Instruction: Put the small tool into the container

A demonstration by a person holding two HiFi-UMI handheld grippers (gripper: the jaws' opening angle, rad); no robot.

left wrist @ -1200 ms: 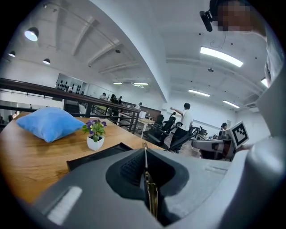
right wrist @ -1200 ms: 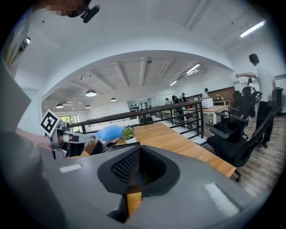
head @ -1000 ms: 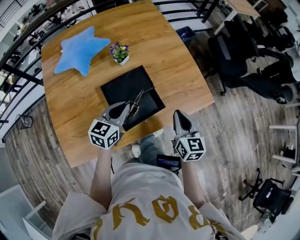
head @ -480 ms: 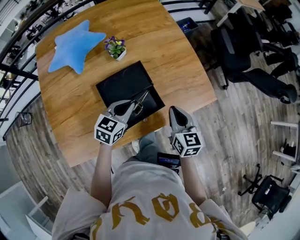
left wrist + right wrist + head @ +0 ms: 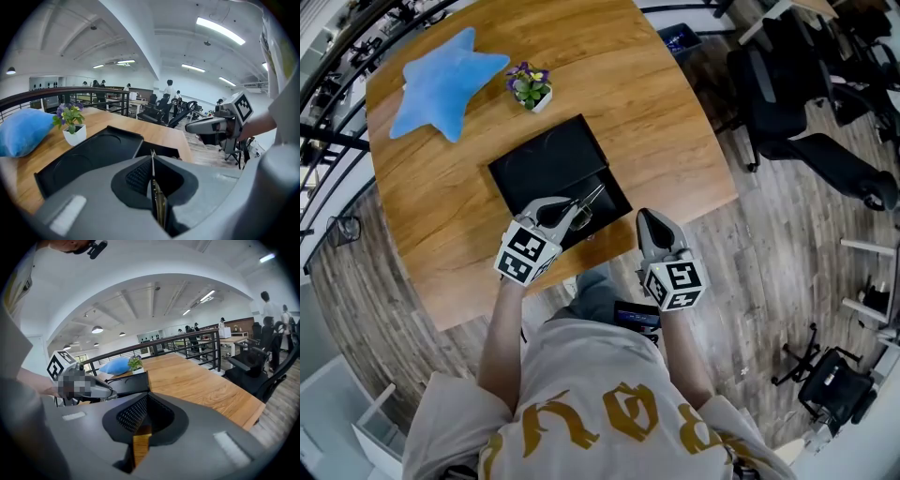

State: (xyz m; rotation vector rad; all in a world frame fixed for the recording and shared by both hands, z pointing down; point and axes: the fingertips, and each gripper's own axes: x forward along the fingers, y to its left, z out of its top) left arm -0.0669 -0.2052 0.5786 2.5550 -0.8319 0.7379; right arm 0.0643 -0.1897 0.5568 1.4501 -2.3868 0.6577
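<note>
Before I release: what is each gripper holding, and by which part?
The left gripper is shut on the thin silver metal tool, gripped at its near end; the right gripper holds nothing.

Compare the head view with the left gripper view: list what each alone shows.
Head view only: the person's shirt, the floor, the marker cube on the left gripper. Left gripper view only: ceiling lights, distant people. Both: small tool in shut jaws, black container, blue cushion, potted plant, right gripper.
</note>
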